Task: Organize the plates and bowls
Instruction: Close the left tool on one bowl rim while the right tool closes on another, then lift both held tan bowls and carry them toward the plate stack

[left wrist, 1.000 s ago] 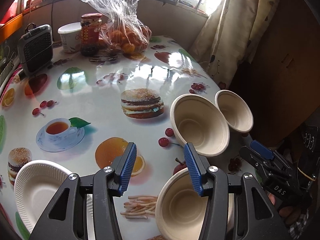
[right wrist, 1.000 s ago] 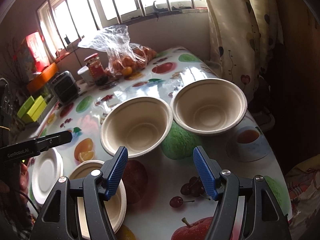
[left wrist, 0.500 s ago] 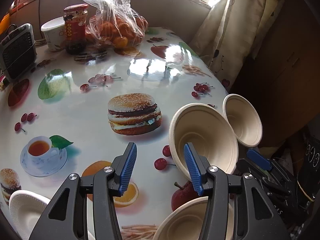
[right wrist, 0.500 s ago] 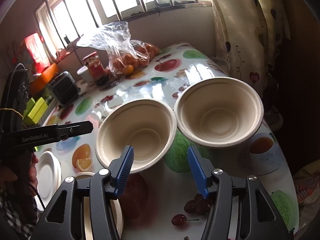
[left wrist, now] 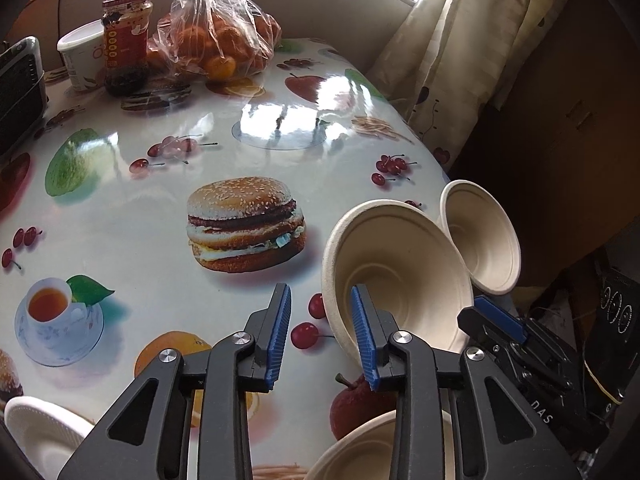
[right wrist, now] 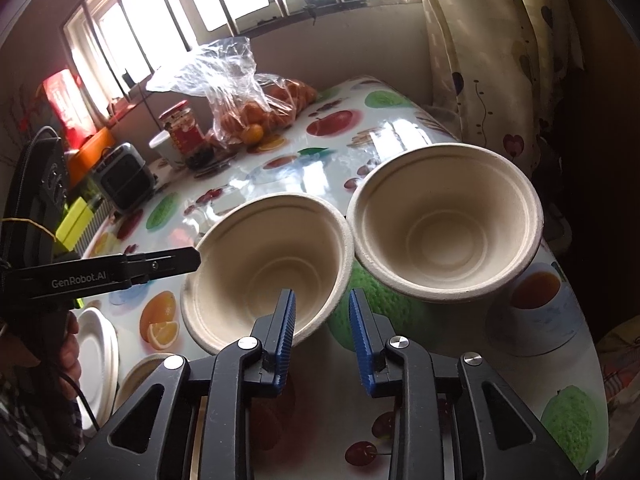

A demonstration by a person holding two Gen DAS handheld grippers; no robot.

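Left gripper (left wrist: 320,336), seen from its own camera, has just been narrowing, with the near rim of the middle bowl (left wrist: 400,268) between its fingers; whether the pads already press on it I cannot tell. That bowl sits upright near the table (left wrist: 160,216) edge, mouth up, beside a second bowl (left wrist: 484,248), probably for nesting.

Right gripper (right wrist: 322,332), in its own view, has just been closing too, straddling the same bowl's (right wrist: 264,268) nearer rim, contact unclear. A third bowl (right wrist: 138,372) and white plate (right wrist: 96,352) lie lower left.
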